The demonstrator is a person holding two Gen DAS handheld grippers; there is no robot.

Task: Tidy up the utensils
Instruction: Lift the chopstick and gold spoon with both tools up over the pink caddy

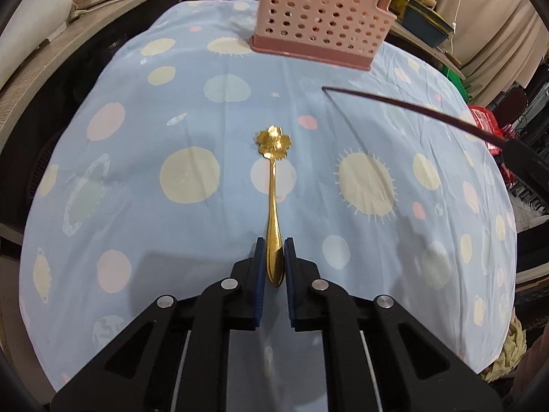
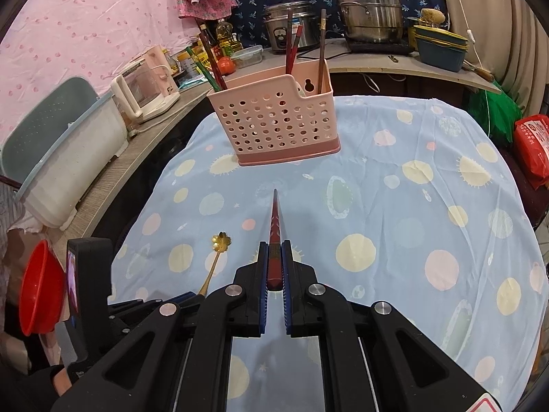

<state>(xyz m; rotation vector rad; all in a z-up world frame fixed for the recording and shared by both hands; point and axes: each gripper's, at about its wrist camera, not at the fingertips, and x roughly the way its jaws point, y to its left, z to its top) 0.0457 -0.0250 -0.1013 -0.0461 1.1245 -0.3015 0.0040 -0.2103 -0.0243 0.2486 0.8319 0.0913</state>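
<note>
My left gripper (image 1: 274, 242) is shut on the handle of a gold spoon (image 1: 273, 175) with a flower-shaped bowl, which points forward over the blue tablecloth. The spoon also shows in the right wrist view (image 2: 216, 257). My right gripper (image 2: 275, 245) is shut on a dark red chopstick (image 2: 275, 219) that points toward the pink perforated utensil holder (image 2: 274, 123). That chopstick crosses the right side of the left wrist view (image 1: 411, 108). The holder (image 1: 319, 20) stands at the far end of the table and has several chopsticks (image 2: 291, 48) upright in it.
The table is covered by a blue cloth (image 2: 394, 206) with pale circles. A counter behind holds a kettle (image 2: 144, 89), steel pots (image 2: 370, 7), bottles and tubs. A white bin (image 2: 68, 151) and red bowl (image 2: 37, 285) are at left, a red bag (image 2: 533, 144) at right.
</note>
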